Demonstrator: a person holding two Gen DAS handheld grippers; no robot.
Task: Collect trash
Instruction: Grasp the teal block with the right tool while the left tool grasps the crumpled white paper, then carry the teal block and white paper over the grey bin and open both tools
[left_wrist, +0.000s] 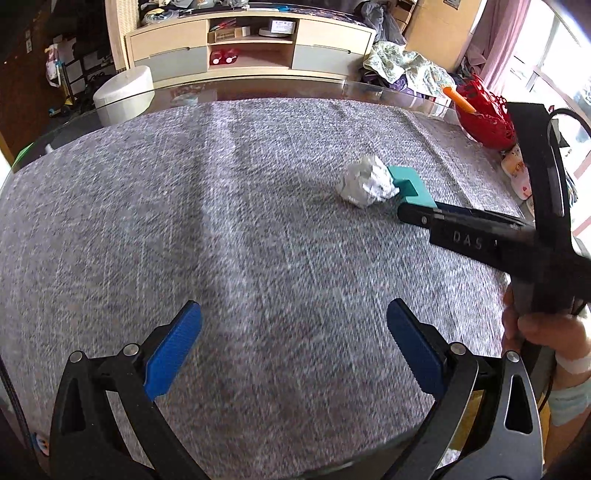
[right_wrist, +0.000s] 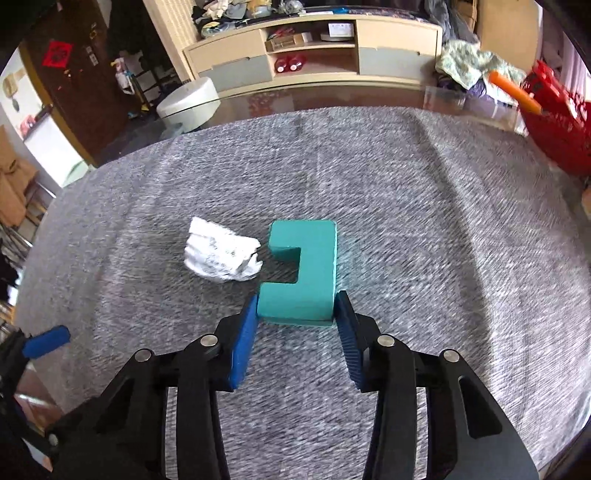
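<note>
Right wrist view: a grey, coarsely woven cloth (right_wrist: 424, 221) covers a glass-edged table and fills most of the frame. At upper right stands a red openwork plastic basket (right_wrist: 557, 125) with an orange cylindrical stick (right_wrist: 513, 90) projecting from it. At centre lies a teal, smooth-faced, C-shaped block (right_wrist: 314, 273), its notch facing left. Just left of the block, at mid-frame, rests the crumpled white paper ball (right_wrist: 219, 254), irregular and creased, nearly touching the notch. The right gripper (right_wrist: 299, 306), with black arms and ribbed blue pads, has its fingers clamped on the near end of the block, one pad on each side face.

Left wrist view: the left gripper (left_wrist: 293, 321) occupies the lower frame, its ribbed blue fingers (left_wrist: 173, 354) spread wide apart over bare cloth, holding nothing. The paper ball sits right of centre, against the teal block.
</note>
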